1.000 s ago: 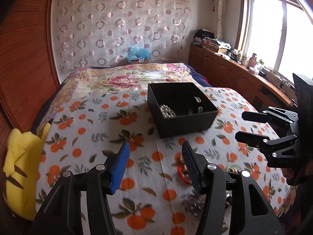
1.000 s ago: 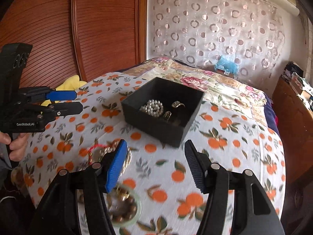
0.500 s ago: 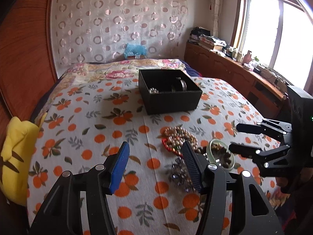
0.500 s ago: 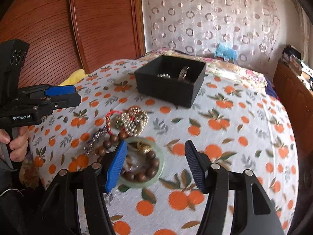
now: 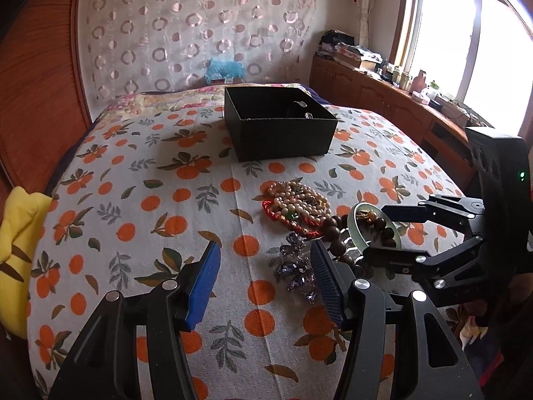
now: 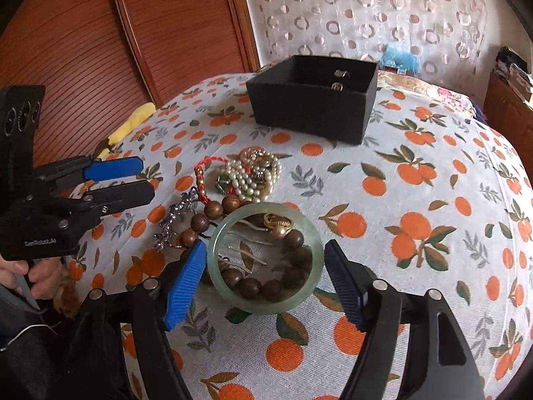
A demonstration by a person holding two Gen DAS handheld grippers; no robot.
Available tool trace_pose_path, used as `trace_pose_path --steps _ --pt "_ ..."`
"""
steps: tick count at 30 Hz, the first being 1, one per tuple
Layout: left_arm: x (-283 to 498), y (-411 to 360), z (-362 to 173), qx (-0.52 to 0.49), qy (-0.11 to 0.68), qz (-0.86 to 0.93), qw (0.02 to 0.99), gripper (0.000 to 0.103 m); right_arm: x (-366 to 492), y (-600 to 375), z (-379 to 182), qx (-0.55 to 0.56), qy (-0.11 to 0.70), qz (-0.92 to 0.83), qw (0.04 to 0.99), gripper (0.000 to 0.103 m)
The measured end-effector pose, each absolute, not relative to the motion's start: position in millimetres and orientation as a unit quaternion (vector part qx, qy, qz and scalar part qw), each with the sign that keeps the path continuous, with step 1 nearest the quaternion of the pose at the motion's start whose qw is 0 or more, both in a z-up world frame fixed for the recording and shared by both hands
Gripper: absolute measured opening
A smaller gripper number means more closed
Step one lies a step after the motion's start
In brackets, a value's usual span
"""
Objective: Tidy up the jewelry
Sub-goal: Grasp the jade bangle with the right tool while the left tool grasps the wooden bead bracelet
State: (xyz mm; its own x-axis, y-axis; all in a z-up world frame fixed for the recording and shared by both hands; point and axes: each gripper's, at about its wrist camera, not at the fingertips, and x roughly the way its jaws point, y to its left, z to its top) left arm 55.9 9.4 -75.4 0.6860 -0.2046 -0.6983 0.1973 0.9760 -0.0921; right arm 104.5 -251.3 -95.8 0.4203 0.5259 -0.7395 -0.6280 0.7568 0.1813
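A bed covered in an orange-print cloth (image 6: 416,180), jewelry heaped before a black box (image 6: 313,106).

Your right gripper (image 6: 263,283) has its jaws spread either side of a green bangle (image 6: 266,306) ringing wooden beads. Your left gripper (image 5: 263,281), jaws also spread, holds nothing; its body reads "GenRobot.AI". Pearls (image 6: 253,176) lie just beyond.

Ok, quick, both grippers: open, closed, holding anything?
Left gripper: open, holding nothing, above the bedspread.
Right gripper: open, holding nothing, jaws on either side of the jade bangle.
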Motion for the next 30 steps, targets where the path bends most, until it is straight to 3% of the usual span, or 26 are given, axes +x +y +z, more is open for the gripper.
trace_pose_path --steps 22,24,30 --pt "58.5 -20.8 -74.5 0.016 0.385 -0.142 0.912 0.053 100.8 -306.3 -80.9 -0.072 0.379 0.27 0.882 0.075" --pt "61.7 -26.7 -74.5 0.015 0.39 -0.154 0.908 0.041 99.3 -314.8 -84.3 -0.074 0.381 0.258 0.885 0.075" --pt "72.0 -46.8 -81.0 0.031 0.405 -0.163 0.899 0.027 100.8 -332.4 -98.2 -0.064 0.392 0.238 0.886 0.075"
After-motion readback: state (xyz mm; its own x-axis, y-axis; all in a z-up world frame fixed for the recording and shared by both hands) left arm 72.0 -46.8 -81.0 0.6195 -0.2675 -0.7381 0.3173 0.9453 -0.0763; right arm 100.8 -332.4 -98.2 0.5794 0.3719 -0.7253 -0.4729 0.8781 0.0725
